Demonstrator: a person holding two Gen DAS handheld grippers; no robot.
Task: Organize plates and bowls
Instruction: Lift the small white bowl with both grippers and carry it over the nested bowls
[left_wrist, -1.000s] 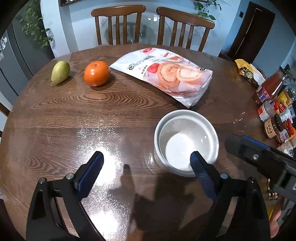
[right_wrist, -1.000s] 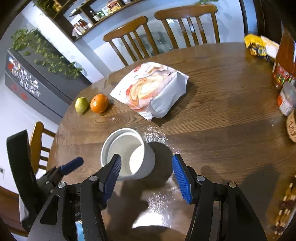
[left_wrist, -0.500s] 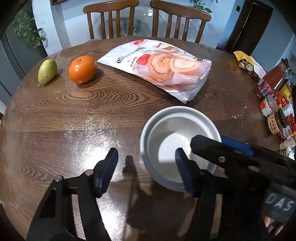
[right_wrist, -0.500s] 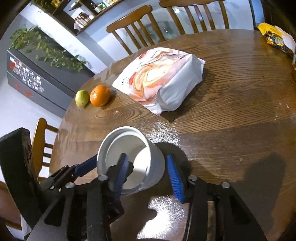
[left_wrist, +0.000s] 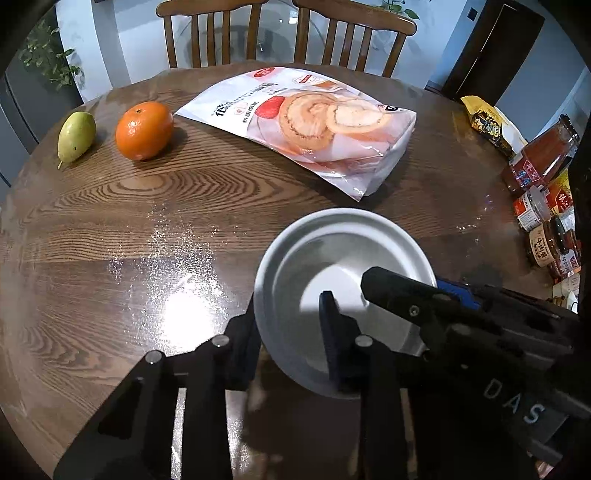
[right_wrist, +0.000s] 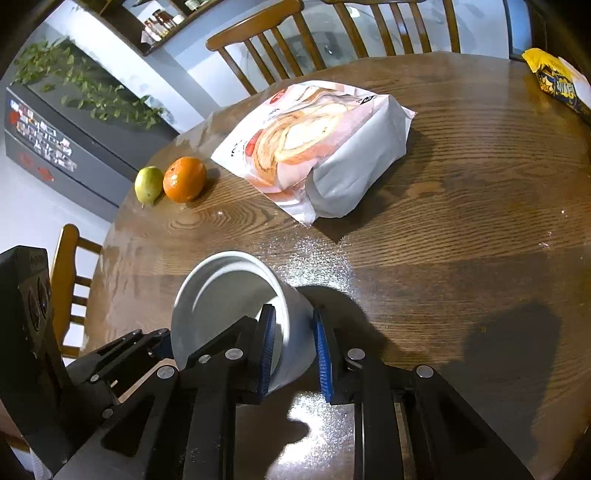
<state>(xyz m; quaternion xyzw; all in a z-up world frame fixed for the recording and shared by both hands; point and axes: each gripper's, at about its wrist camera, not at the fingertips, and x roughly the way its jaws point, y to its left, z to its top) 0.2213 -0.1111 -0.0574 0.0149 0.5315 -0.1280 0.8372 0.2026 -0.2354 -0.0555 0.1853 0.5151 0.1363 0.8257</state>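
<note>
- While its jaws are closing, the left gripper (left_wrist: 291, 332) straddles the near-left wall of the bowl (left_wrist: 343, 258): one finger (left_wrist: 332, 332) sits inside, the other outside against the rim. The gap is narrow, and the pads appear to meet the wall.
- With jaws likewise closing, the right gripper (right_wrist: 293, 347) straddles the opposite wall of the bowl (right_wrist: 221, 295), one blue pad inside and one outside. The inner pad lies on the wall; whether the outer pad touches it cannot be told.
- Between both grippers, the white bowl stands on the table (left_wrist: 184, 206), near its front edge.
- Beyond the bowl lies a bag (left_wrist: 314, 125) of cake rolls.
- Left of the bag are an orange (left_wrist: 144, 129) and a pear (left_wrist: 75, 136), side by side.
- At the table's right edge stand jars (left_wrist: 543, 206).
- Behind the table are two chairs (left_wrist: 354, 37).
</note>
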